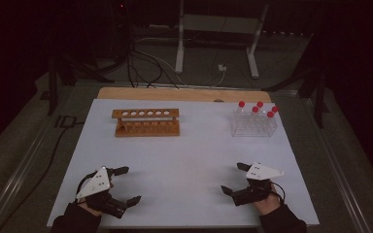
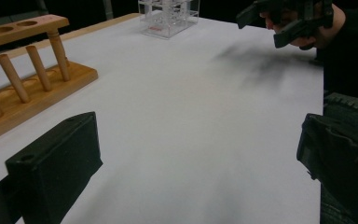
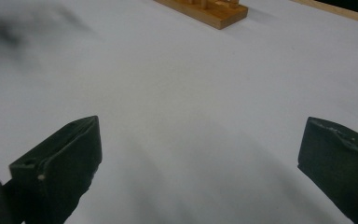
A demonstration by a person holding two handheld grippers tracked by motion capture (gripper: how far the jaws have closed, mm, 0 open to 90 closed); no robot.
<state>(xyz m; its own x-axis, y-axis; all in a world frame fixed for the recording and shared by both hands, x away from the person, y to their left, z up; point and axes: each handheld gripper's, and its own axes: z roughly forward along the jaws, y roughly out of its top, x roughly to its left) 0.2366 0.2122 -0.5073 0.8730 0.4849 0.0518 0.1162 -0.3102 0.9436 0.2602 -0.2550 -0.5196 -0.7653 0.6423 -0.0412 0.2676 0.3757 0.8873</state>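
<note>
A white table sheet (image 1: pixel 184 160) is seen bearing a wooden test-tube rack (image 1: pixel 146 122) at the far left, its row of round holes unfilled. At the far right, a clear plastic rack (image 1: pixel 253 124) is loaded with red-capped tubes (image 1: pixel 258 110), stood upright. Near the front edge, the left gripper (image 1: pixel 128 185) and the right gripper (image 1: pixel 233 178) are held with jaws spread wide, nothing between them, well apart from both racks.
</note>
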